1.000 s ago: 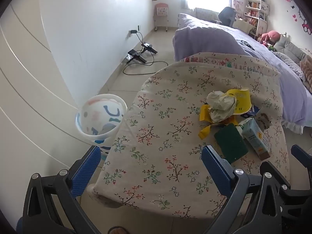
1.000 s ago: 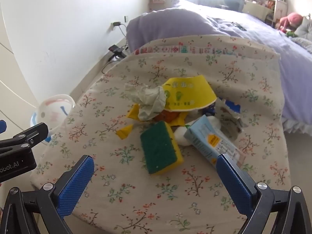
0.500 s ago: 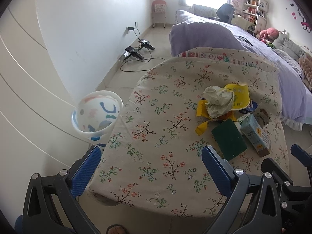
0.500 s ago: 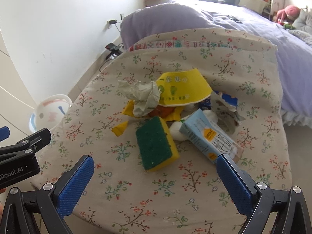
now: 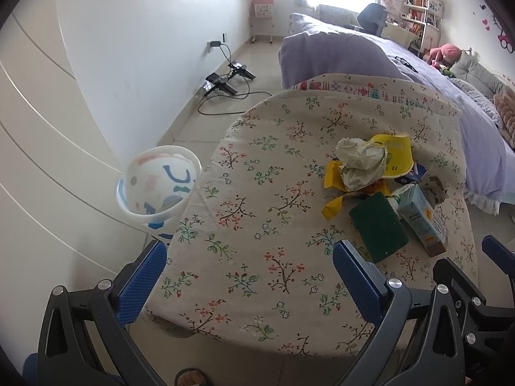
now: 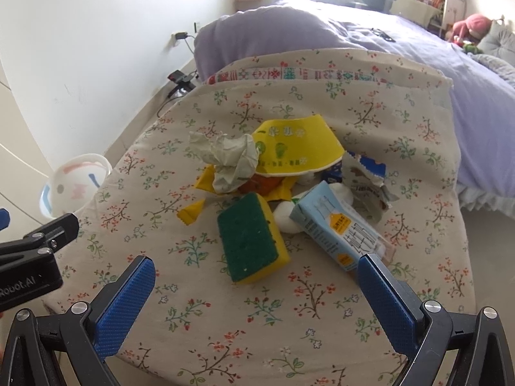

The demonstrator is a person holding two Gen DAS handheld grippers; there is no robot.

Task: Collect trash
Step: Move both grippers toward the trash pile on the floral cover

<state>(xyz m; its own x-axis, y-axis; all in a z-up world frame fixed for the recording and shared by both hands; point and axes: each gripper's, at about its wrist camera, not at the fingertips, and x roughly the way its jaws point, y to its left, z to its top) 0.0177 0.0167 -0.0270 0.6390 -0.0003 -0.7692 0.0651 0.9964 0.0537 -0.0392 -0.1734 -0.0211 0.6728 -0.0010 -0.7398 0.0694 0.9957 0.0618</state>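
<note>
A heap of trash lies on the floral-clothed table (image 6: 199, 292): a green-and-yellow sponge (image 6: 251, 249), a light blue carton (image 6: 342, 228), crumpled paper (image 6: 230, 160), a yellow paper bowl (image 6: 296, 149), yellow wrapper scraps (image 6: 193, 210) and a torn foil packet (image 6: 363, 177). In the left wrist view the sponge (image 5: 378, 226) and carton (image 5: 421, 218) lie right of centre. My right gripper (image 6: 254, 296) is open, just short of the sponge. My left gripper (image 5: 249, 278) is open over the table's near left edge. A white patterned bin (image 5: 157, 189) stands on the floor left of the table.
A white wall and cupboard doors run along the left. A purple bed (image 5: 370, 61) lies behind the table. Cables and chargers (image 5: 225, 80) lie on the floor by the wall. A bookshelf (image 5: 421, 9) stands at the far right.
Both grippers have drawn slightly back and up; the trash pile and the bin sit a little farther and lower in view. Nothing on the table has moved.
</note>
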